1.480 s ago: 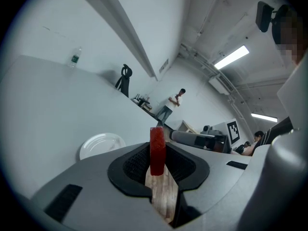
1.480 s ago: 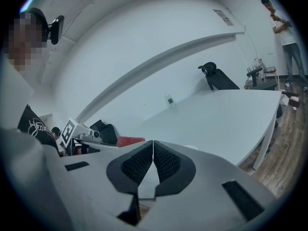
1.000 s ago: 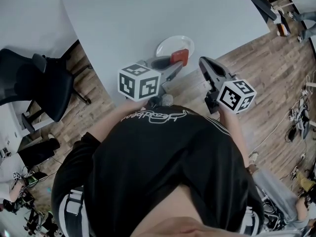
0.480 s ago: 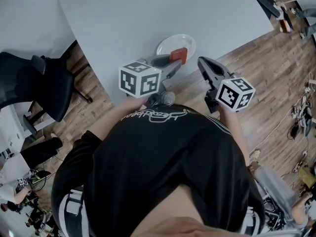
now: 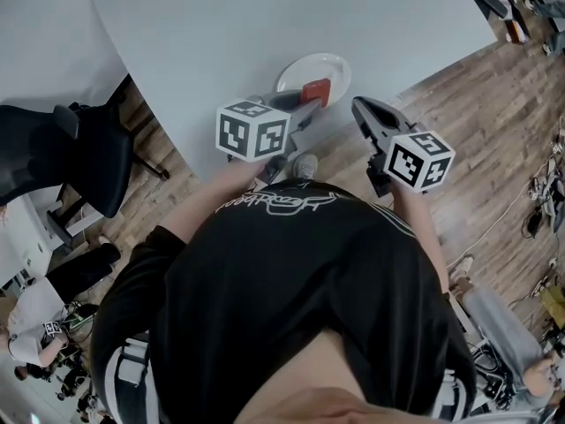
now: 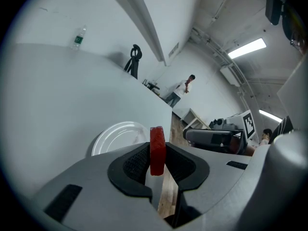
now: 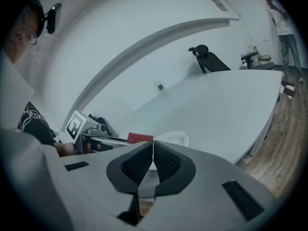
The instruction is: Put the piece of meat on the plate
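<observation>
The piece of meat (image 6: 157, 150) stands on edge as a thin red slab, pinched flat between the pads of my left gripper (image 5: 303, 116), whose jaws are clamped on it. From the head view it hangs at the near right part of the plate (image 5: 309, 66). From the left gripper view the plate lies ahead and to the left, so I judge I am not over its middle, and I cannot tell whether the meat touches it. If I let go here, the slab could land on the rim and tip onto the table (image 5: 265, 25). The plate sits close to the table's edge, so it could even go off onto the wooden floor (image 5: 459, 87). Coming down too hard could push the light plate towards that edge, and the meat might cling to one pad when I release. My right gripper (image 7: 152, 150) has its jaws together on nothing, off the table beside the plate; a careless swing could knock it.
</observation>
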Action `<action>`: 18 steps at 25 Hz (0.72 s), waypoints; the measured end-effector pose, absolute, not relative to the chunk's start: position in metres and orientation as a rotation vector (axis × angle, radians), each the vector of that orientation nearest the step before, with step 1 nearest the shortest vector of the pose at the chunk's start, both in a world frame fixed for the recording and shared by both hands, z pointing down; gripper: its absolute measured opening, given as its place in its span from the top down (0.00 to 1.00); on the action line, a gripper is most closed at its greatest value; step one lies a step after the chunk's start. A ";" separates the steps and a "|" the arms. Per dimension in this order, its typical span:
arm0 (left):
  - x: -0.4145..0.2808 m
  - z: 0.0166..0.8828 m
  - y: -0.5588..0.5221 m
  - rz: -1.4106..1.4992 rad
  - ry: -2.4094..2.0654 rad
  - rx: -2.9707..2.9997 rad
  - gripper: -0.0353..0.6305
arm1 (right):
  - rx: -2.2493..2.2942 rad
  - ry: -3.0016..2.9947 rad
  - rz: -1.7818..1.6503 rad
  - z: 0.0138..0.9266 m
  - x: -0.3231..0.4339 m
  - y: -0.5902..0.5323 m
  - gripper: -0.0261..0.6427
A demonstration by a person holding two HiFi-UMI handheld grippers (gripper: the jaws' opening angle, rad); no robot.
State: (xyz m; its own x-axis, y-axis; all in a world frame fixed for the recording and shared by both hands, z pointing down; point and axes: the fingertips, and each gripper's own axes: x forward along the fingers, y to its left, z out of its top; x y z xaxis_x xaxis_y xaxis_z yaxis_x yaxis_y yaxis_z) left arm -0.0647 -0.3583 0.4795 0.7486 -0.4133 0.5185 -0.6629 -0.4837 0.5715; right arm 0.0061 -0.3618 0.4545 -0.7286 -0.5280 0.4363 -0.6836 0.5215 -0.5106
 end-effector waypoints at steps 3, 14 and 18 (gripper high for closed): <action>-0.065 0.494 -0.362 0.442 -0.808 2.127 0.81 | 1.030 -2.524 1.022 0.460 0.008 -0.364 0.94; -0.065 0.520 -0.366 0.469 -0.775 2.065 0.80 | 1.030 -2.516 1.052 0.469 0.011 -0.365 0.94; -0.066 0.522 -0.369 0.464 -0.769 2.056 0.80 | 1.031 -2.512 1.059 0.471 0.010 -0.366 0.94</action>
